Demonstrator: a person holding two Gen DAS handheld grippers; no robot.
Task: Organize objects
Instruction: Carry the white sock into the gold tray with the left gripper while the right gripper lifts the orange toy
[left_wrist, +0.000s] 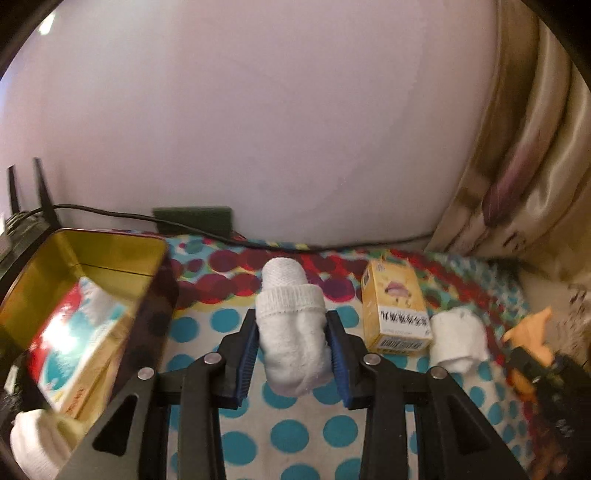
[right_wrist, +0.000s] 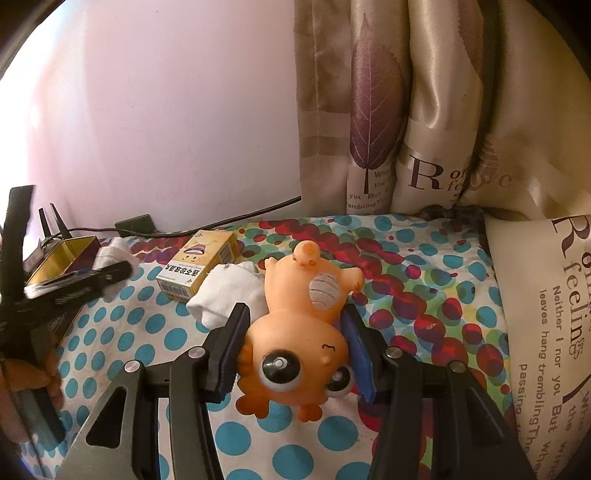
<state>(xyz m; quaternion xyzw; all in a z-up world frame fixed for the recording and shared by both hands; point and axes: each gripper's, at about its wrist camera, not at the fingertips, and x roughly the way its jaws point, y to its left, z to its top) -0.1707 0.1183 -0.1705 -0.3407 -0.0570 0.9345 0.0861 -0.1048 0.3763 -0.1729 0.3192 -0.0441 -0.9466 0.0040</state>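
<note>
Room: pale pink wall (left_wrist: 258, 110) at the back, shiny beige curtain with purple leaves (right_wrist: 373, 122) on the right.
Surface: soft cloth with blue and red dots (left_wrist: 295, 435) over the whole top.
Left gripper (left_wrist: 292, 343): its two blue pads squeeze a rolled white sock (left_wrist: 291, 332) that stands up between them.
Right gripper (right_wrist: 295, 339): its pads are clamped on an orange rubber toy animal with big black eyes (right_wrist: 306, 325), held upside down.
Tin: open gold metal box (left_wrist: 110, 254) on the left, with a colourful picture box inside.
Carton: small yellow cardboard box with a cartoon face (left_wrist: 393, 306), lying on the cloth right of the held sock.
Second sock: another white sock bundle (left_wrist: 458, 343), touching the yellow box.
Third sock: white sock (left_wrist: 33, 443) low at the left, beside the tin.
Cable: black wire (left_wrist: 110, 216) along the wall.
</note>
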